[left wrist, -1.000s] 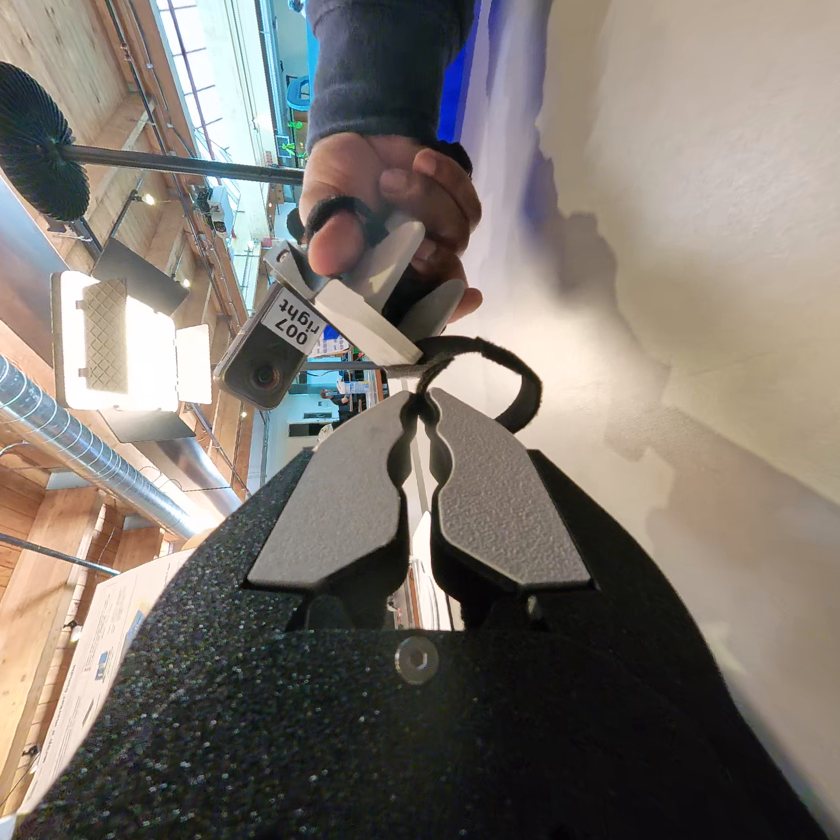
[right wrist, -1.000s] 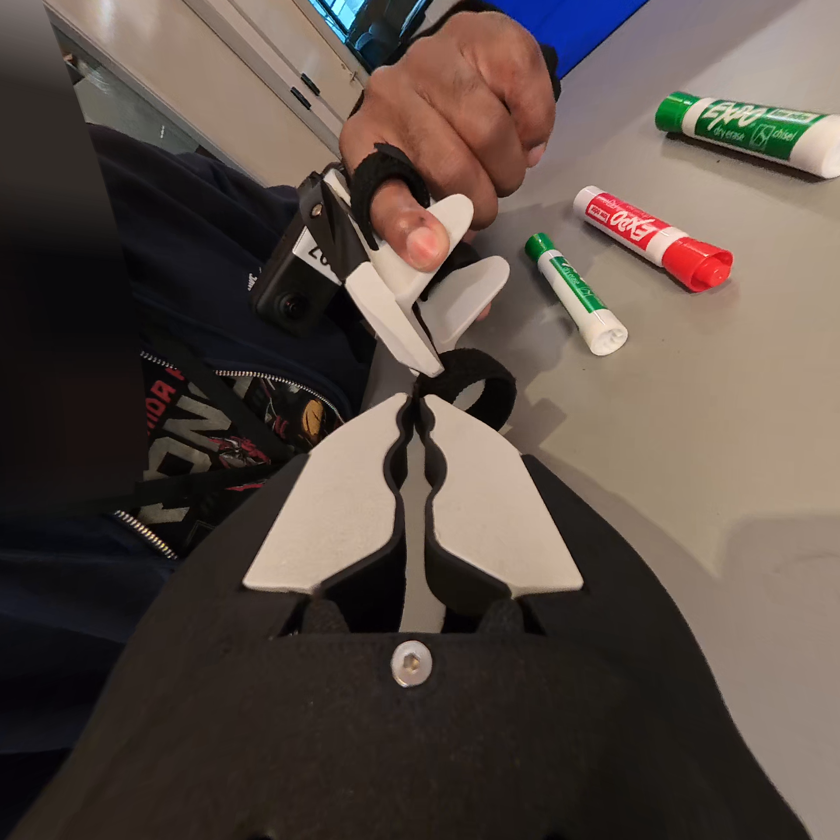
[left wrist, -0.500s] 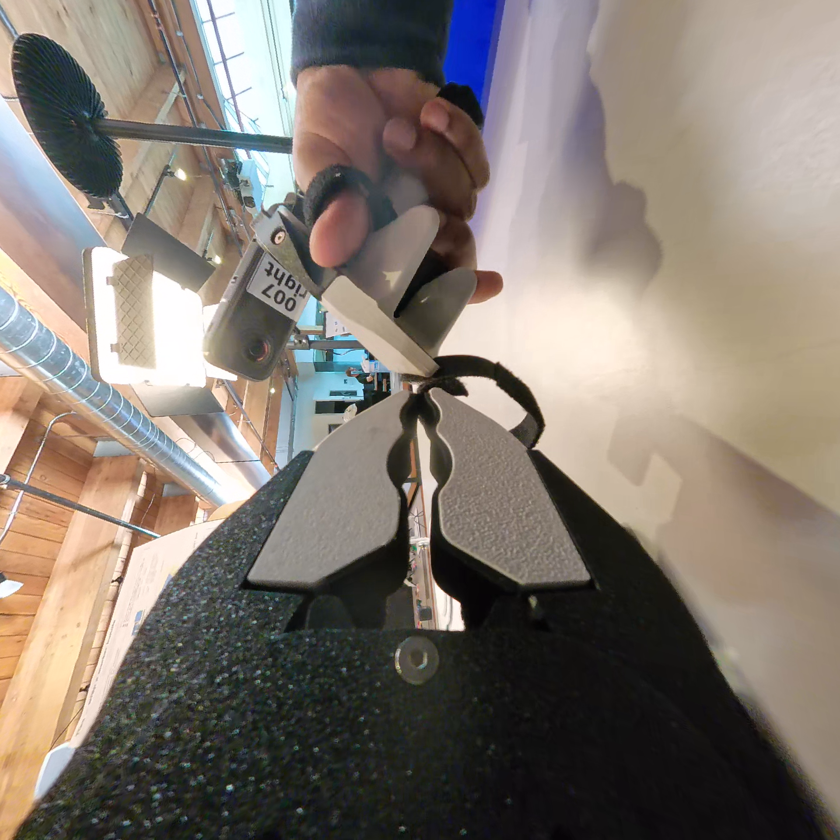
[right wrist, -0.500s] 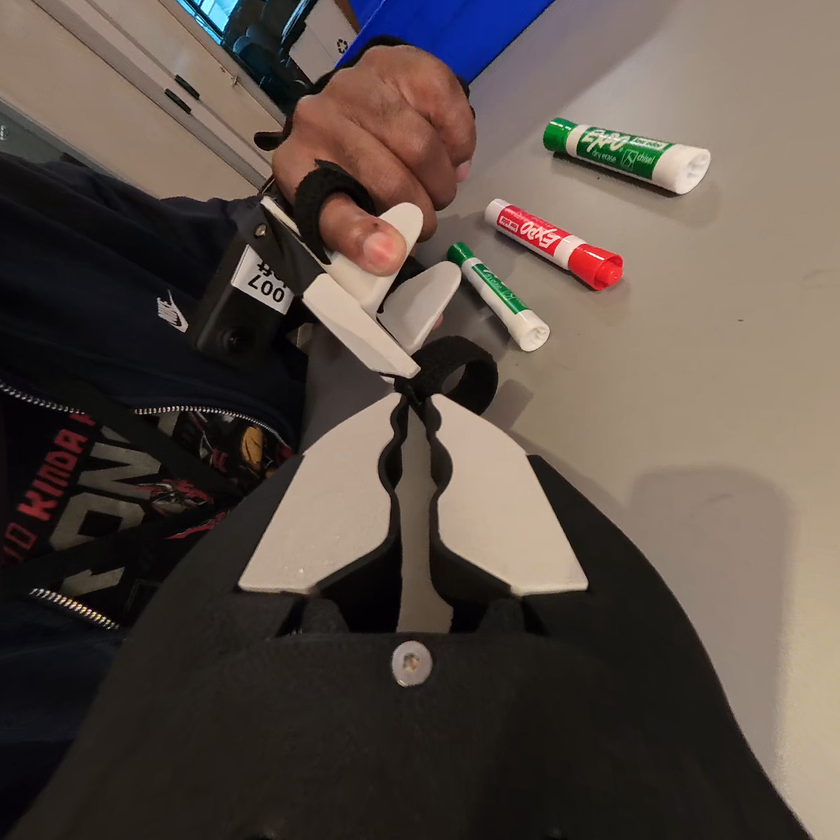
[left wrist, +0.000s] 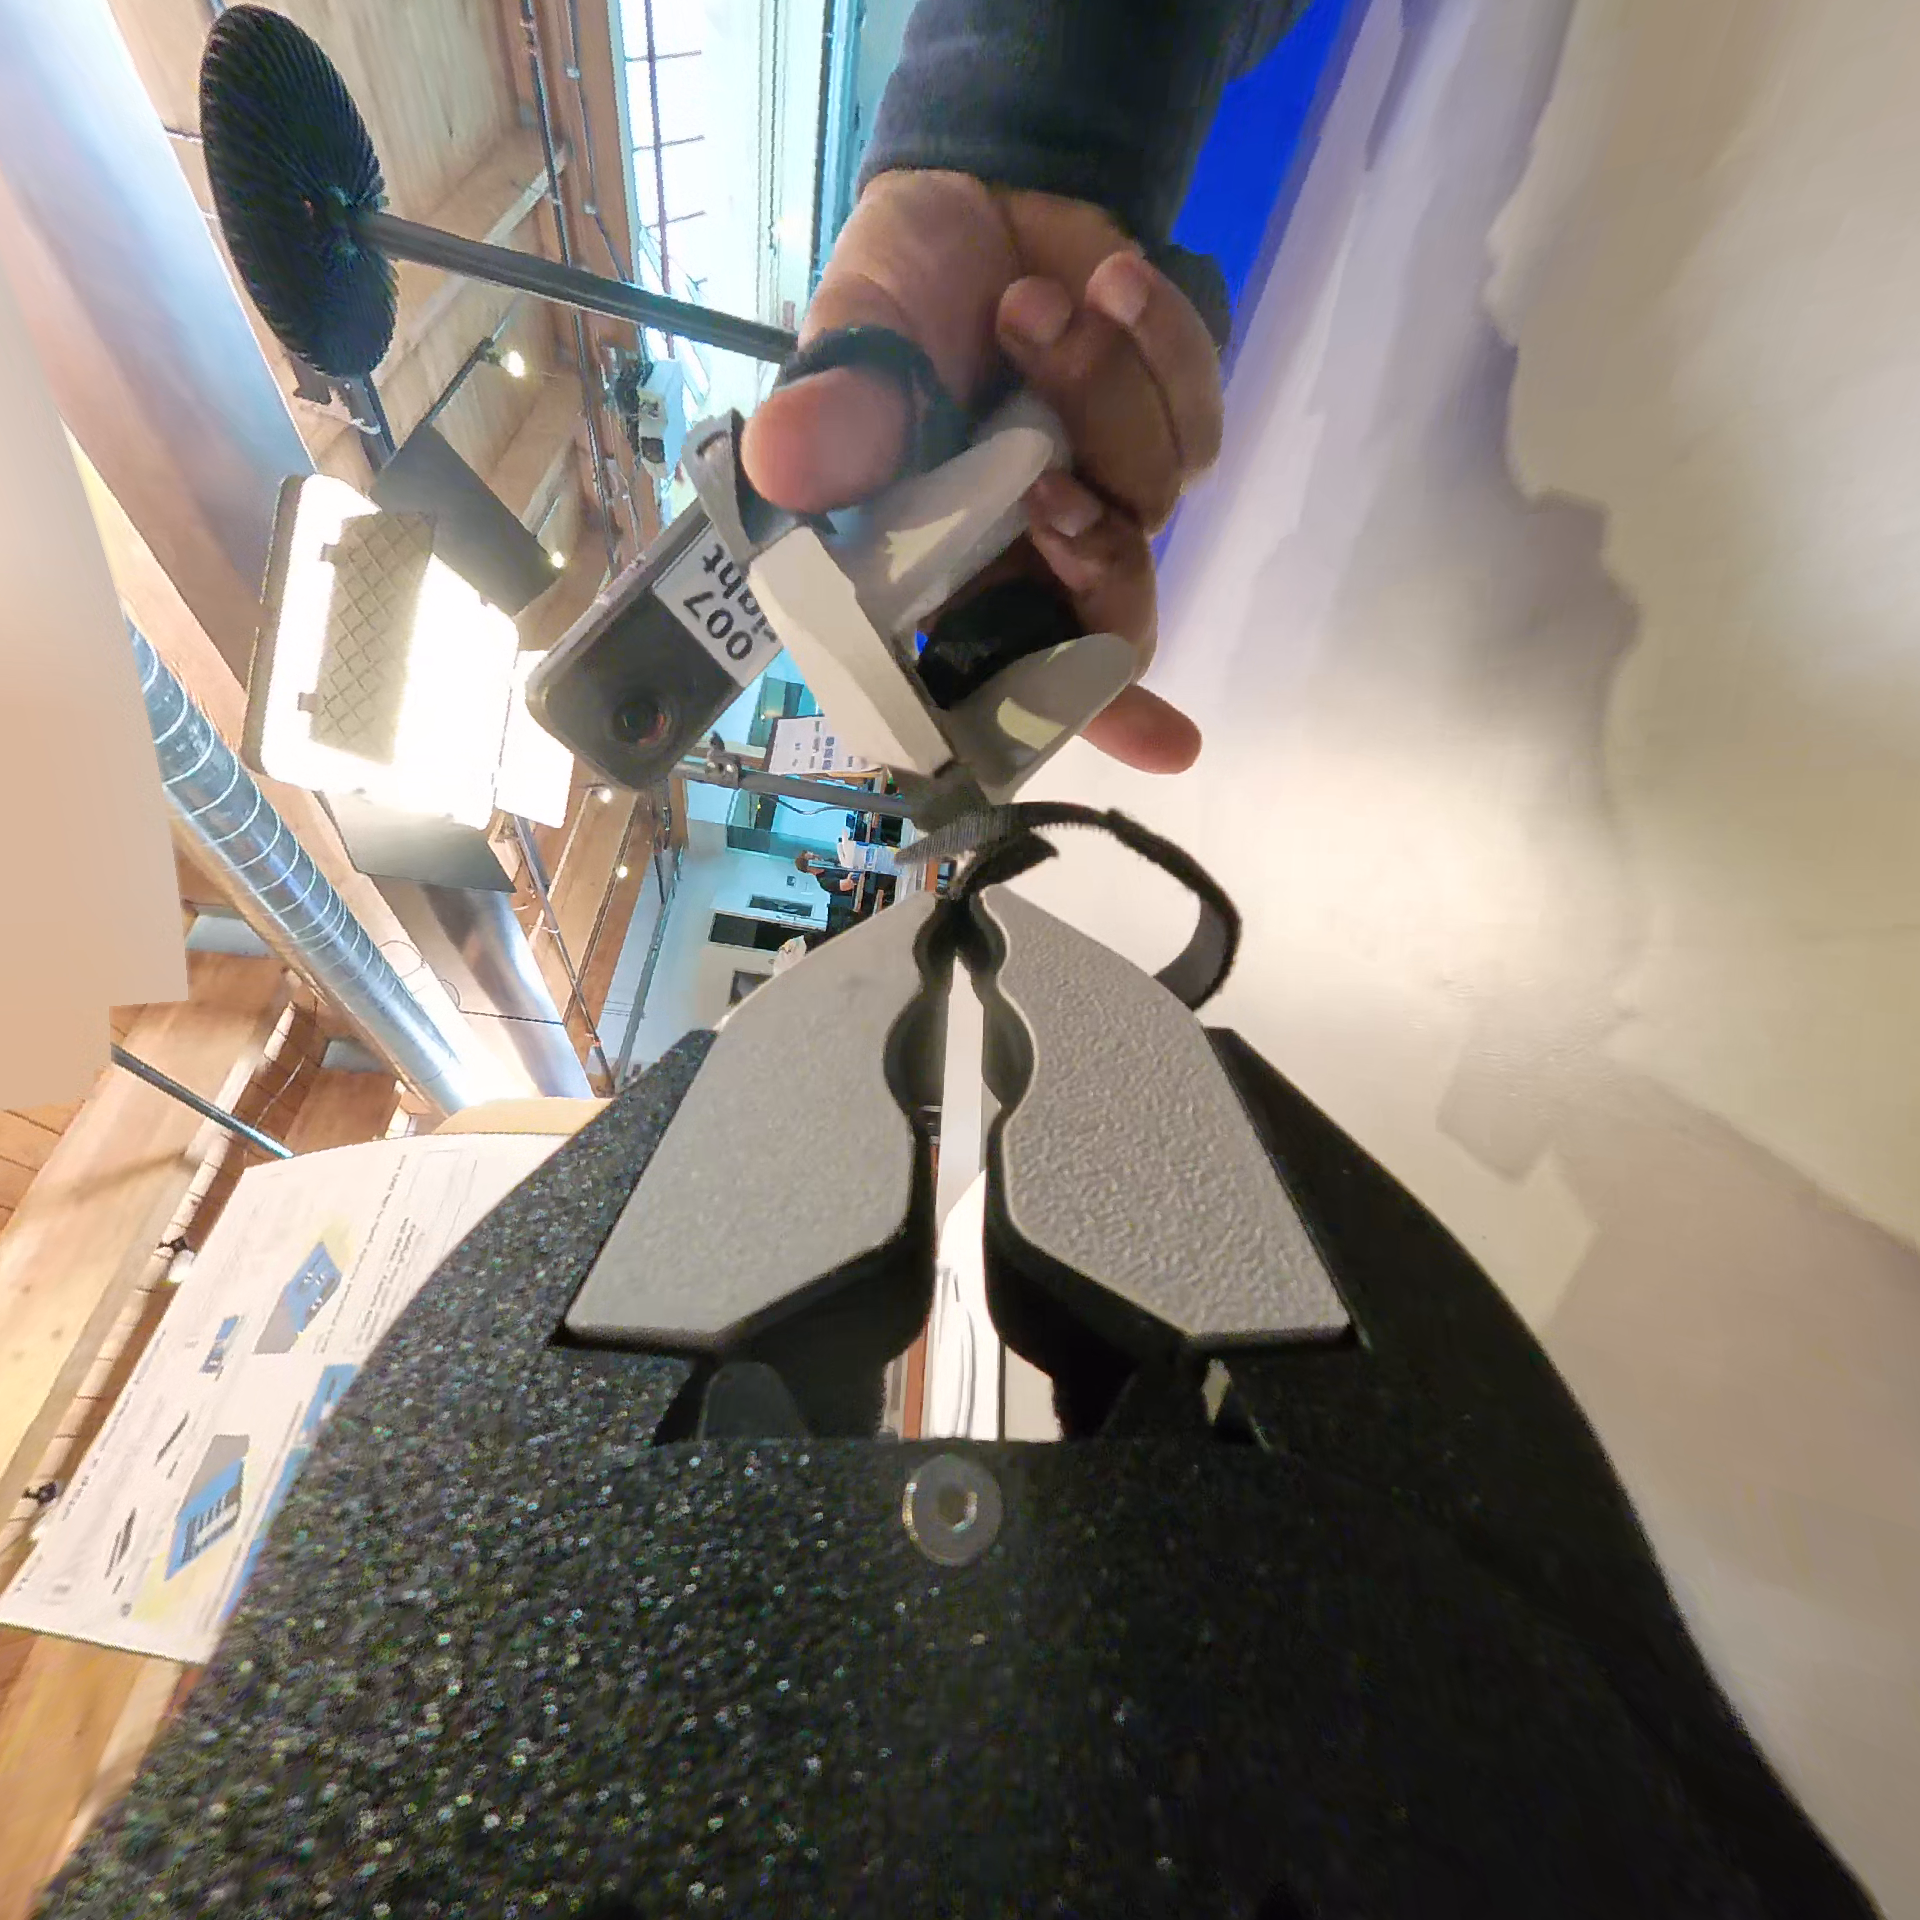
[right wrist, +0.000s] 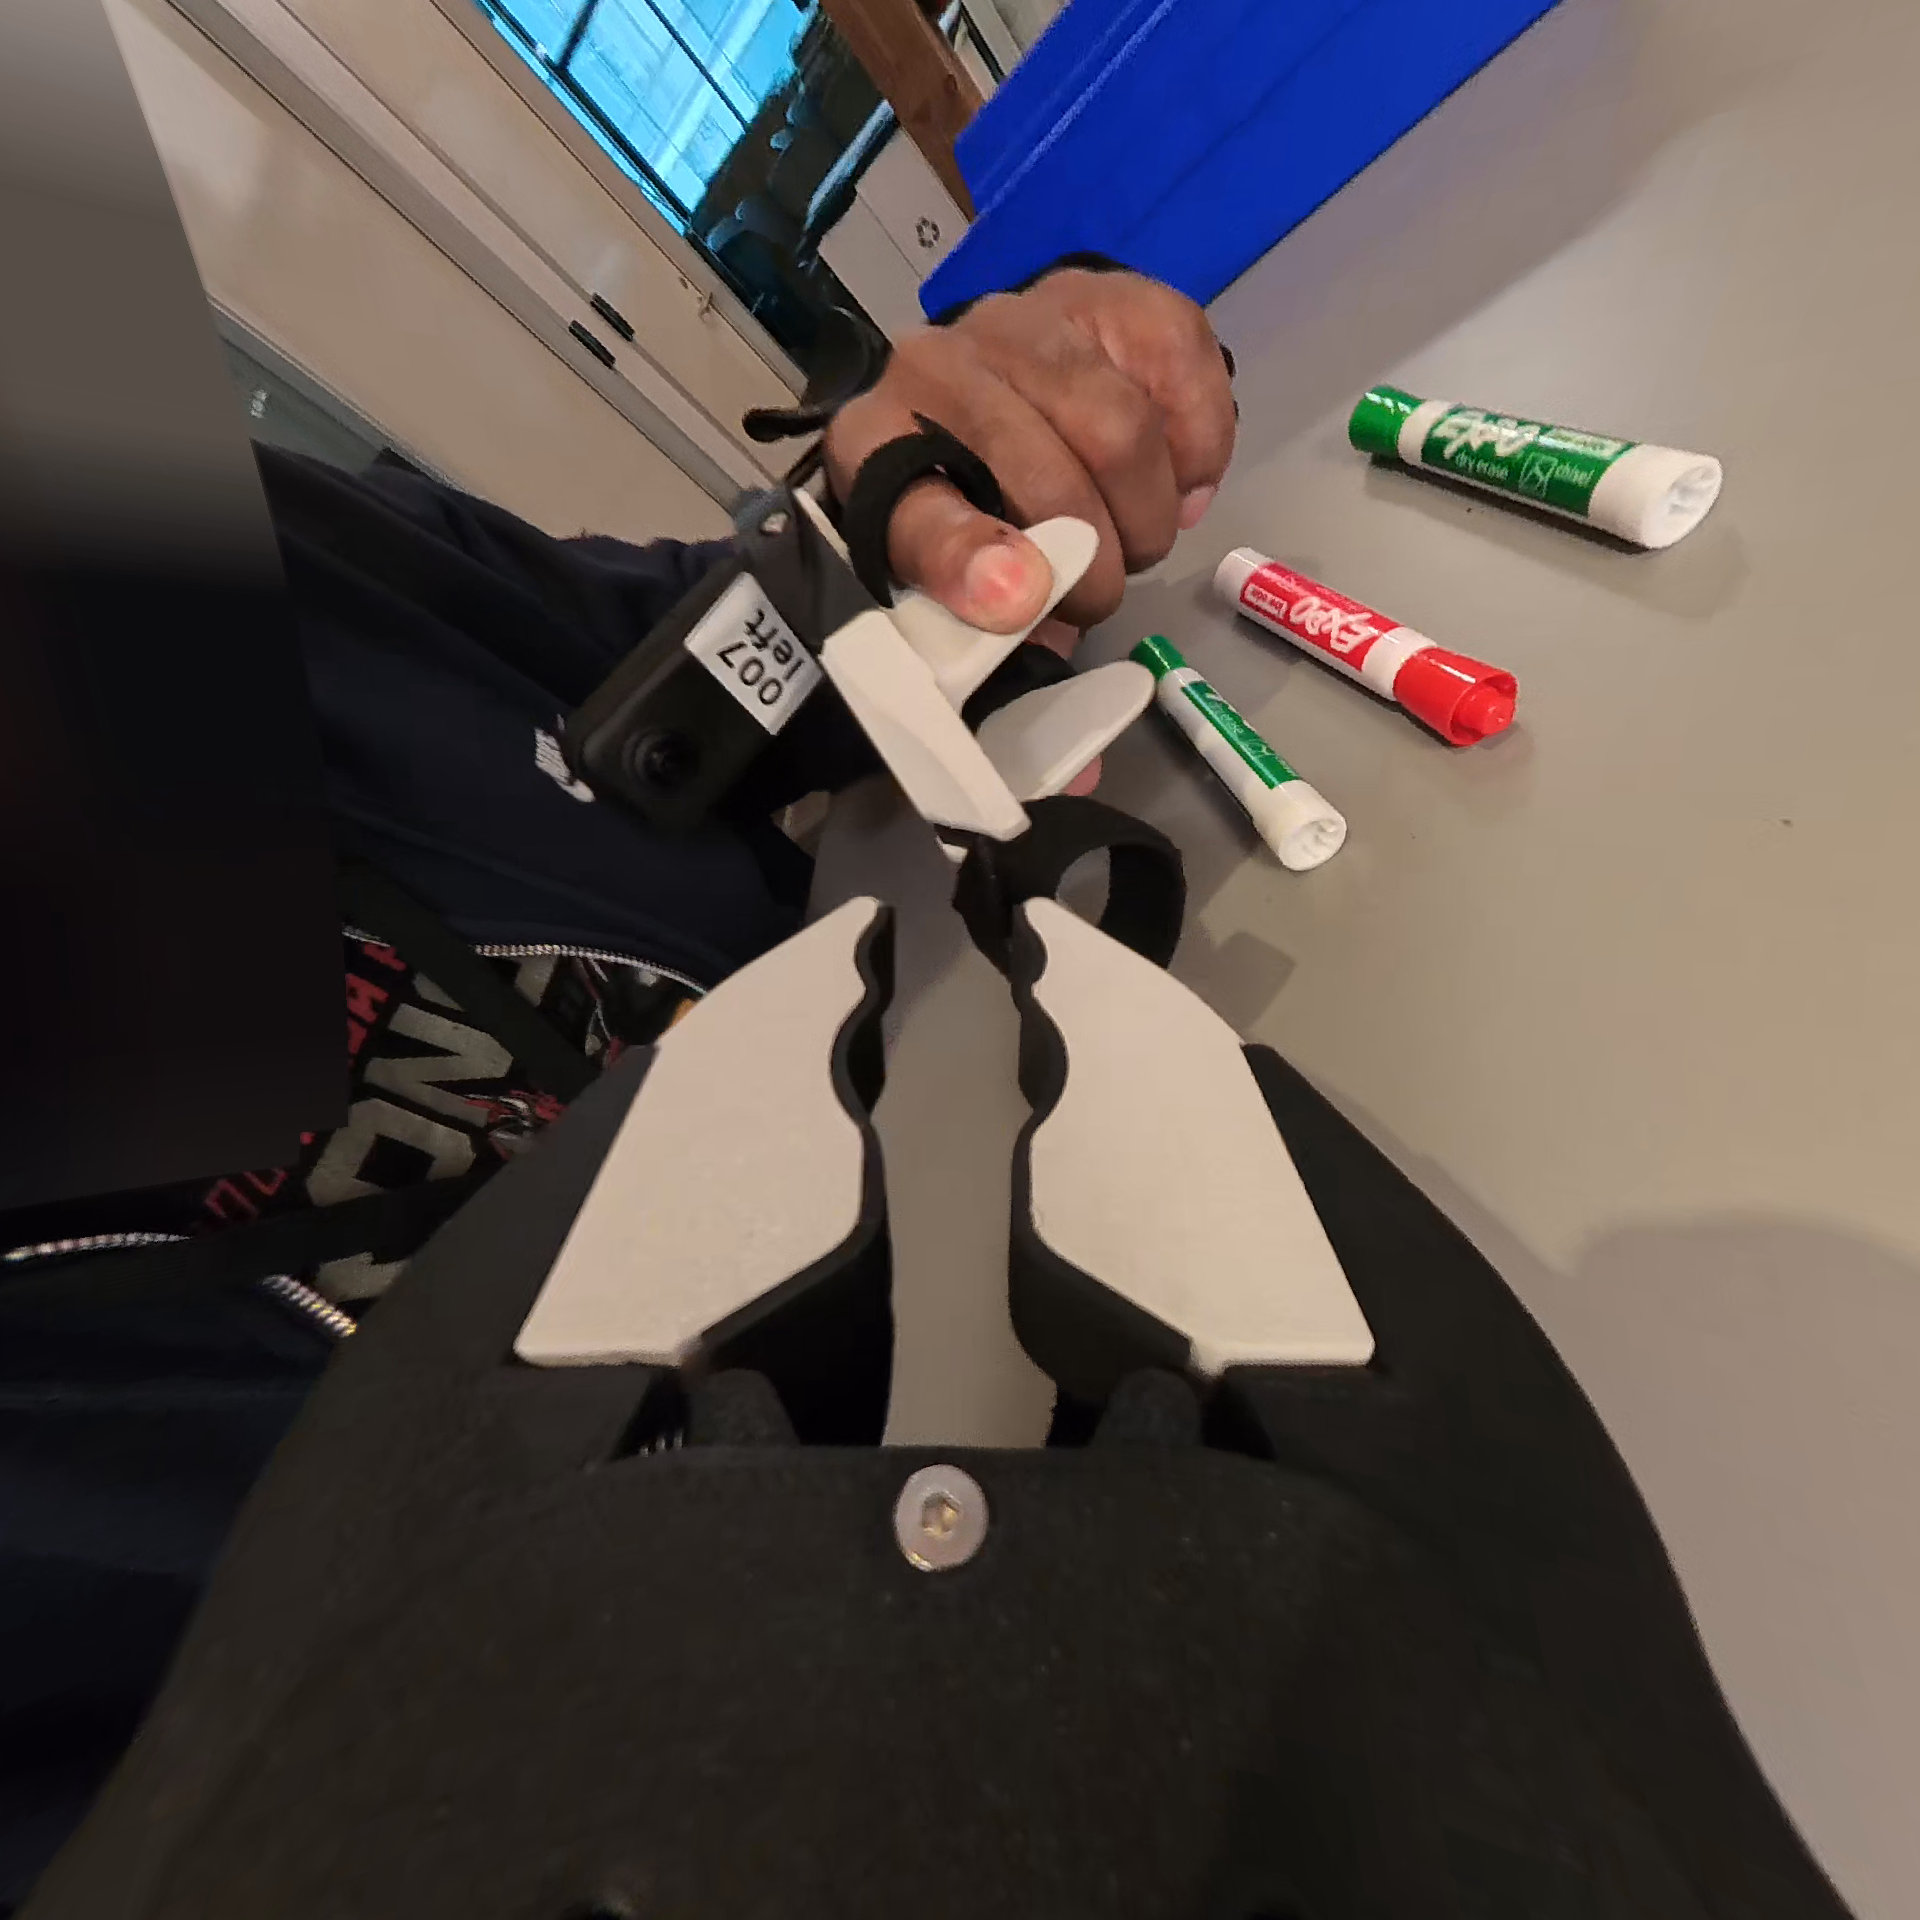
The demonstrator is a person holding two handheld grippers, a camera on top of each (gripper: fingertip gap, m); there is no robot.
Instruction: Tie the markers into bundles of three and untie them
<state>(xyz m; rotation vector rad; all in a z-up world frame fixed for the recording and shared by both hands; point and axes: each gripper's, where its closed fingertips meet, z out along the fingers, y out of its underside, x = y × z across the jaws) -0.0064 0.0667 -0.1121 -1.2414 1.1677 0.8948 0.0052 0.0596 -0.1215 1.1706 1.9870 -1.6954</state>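
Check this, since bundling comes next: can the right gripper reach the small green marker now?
Probably yes. The right gripper is open and the small green marker lies bare on the table just ahead; but the black strap loop, pinched by the left gripper, hangs in between and needs skirting.

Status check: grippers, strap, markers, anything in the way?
Left gripper shut on the black strap. Right gripper open, strap against one finger. Three markers loose on the table, unbundled. Nothing in the way.
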